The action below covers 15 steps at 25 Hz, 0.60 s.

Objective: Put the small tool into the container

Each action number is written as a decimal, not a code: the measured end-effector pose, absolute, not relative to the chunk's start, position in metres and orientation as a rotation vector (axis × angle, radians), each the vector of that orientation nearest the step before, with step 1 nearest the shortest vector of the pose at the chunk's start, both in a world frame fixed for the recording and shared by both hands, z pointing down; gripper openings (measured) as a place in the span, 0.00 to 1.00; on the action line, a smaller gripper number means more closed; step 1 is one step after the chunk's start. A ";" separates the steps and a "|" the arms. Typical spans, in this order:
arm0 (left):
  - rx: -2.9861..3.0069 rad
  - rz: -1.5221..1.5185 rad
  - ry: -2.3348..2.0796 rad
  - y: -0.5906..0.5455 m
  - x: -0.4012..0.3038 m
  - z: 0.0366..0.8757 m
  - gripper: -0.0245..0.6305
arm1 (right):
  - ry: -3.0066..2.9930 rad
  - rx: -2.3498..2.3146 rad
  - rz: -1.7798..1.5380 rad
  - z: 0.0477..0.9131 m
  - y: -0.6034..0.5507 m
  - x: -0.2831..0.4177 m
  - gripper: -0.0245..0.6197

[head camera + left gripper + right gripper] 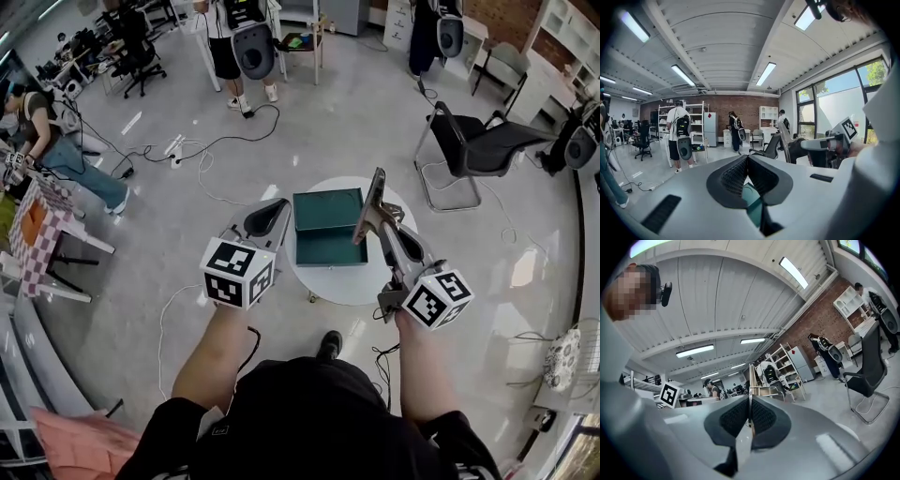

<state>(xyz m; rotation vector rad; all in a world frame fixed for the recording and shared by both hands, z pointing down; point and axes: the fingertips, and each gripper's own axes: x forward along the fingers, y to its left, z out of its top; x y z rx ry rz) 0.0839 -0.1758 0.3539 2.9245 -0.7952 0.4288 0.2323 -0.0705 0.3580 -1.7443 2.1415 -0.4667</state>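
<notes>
Big open workshop floor, pale and glossy, with cables trailing across it and a black chair (478,145) off to the right. In the middle sits a round white table (342,286). Its near edge is covered by the two grippers, so only part of the top shows.

On the table is the green container (326,228), a box open at the top. The right gripper and what it carries cover the container's right edge.

The left gripper (278,208) hangs at the container's left edge. In its own view (747,164) the jaws are pressed together pad to pad, with just a sliver of green showing below them.

The right gripper (370,227) is over the right side of the container. It's clamped on the small tool (376,195), a thin flat grey piece that sticks up and away from the jaws. So the tool is up in the air above the container's right edge and not inside it.

I honestly can't tell what kind of tool it is. From the head view it's a narrow strip. In the right gripper view (750,414) the tool (750,380) is edge-on, basically a thin line between the pads. Its lower end is buried in the jaws.
</notes>
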 end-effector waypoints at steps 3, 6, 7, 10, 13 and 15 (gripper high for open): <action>2.924 0.405 -0.816 -0.189 0.098 0.348 0.05 | 2.168 -1.719 -0.487 0.363 -0.081 0.238 0.06; 2.919 0.390 -0.821 -0.196 0.112 0.349 0.05 | 2.201 -1.703 -0.507 0.368 -0.090 0.244 0.06; 2.916 0.389 -0.819 -0.198 0.116 0.351 0.05 | 2.210 -1.699 -0.514 0.370 -0.094 0.246 0.06; 2.897 0.399 -0.811 -0.206 0.120 0.360 0.05 | 2.236 -1.688 -0.547 0.378 -0.106 0.244 0.06; 2.880 0.410 -0.804 -0.217 0.120 0.369 0.05 | 2.259 -1.691 -0.591 0.389 -0.117 0.241 0.06; 2.872 0.408 -0.799 -0.227 0.120 0.374 0.05 | 2.269 -1.705 -0.610 0.396 -0.127 0.241 0.06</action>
